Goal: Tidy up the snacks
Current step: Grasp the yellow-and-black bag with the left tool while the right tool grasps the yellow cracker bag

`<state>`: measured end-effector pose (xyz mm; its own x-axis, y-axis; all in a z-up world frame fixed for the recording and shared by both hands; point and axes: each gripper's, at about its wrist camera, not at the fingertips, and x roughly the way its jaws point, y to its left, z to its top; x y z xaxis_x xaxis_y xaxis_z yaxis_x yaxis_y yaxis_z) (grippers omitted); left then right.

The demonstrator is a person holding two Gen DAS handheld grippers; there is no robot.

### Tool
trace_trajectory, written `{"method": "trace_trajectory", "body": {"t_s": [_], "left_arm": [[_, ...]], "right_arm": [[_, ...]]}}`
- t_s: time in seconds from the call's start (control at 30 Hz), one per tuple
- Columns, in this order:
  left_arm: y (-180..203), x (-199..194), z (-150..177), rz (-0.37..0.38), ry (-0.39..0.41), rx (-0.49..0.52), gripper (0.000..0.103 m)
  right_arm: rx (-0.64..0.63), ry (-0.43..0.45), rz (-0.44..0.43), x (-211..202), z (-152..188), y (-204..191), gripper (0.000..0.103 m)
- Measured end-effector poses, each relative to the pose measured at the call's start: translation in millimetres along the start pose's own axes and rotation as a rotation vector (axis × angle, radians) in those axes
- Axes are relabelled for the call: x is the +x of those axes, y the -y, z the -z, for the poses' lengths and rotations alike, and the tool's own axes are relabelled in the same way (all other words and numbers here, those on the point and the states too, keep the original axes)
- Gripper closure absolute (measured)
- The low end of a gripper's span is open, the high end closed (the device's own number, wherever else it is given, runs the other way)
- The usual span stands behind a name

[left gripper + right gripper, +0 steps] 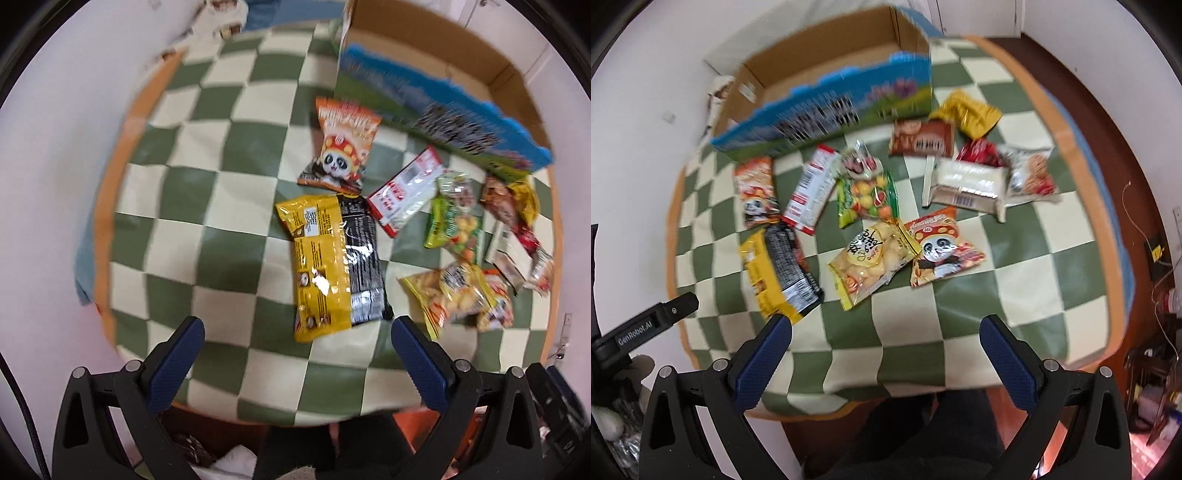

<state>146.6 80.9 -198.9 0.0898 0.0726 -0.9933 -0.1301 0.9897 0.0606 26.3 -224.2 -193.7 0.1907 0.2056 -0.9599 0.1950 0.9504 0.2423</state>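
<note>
Several snack packets lie on a green-and-cream checkered table. A yellow-and-black bag lies nearest my left gripper, which is open and empty just above the table's near edge. An orange panda packet, a red-and-white packet and a green candy bag lie beyond. My right gripper is open and empty, short of a yellow chips bag and a second panda packet.
An open cardboard box with a blue-and-green printed front stands at the back of the table. More packets lie right of the middle. The table's orange rim curves around. The left gripper's body shows at the right view's left edge.
</note>
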Motion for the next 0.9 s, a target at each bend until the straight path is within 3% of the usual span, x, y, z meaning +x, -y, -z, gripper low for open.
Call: {"method": "trace_trajectory", "body": {"t_s": [0.23, 0.43, 0.57, 0.77, 0.87, 0.9], "left_arm": [[17, 93, -37, 0.076, -0.198, -0.023, 0.0], [36, 144, -43, 0.054, -0.285, -0.02, 0.0], [45, 156, -39, 0.027, -0.263, 0.021, 0.007], [59, 149, -27, 0.003, -0.204, 0.086, 0.011], [61, 142, -17, -0.017, -0.196, 0.115, 0.012], [65, 141, -16, -0.023, -0.195, 0.124, 0.012]], "right_arm": [[0.132, -0.122, -0.016, 83, -36, -1, 0.0], [0.281, -0.216, -0.059, 133, -46, 9, 0.0], [0.376, -0.265, -0.098, 153, -44, 13, 0.0], [0.431, -0.278, -0.088, 171, -49, 0, 0.001], [0.464, -0.301, -0.074, 188, -53, -10, 0.006], [0.475, -0.309, -0.076, 195, -53, -14, 0.012]]}}
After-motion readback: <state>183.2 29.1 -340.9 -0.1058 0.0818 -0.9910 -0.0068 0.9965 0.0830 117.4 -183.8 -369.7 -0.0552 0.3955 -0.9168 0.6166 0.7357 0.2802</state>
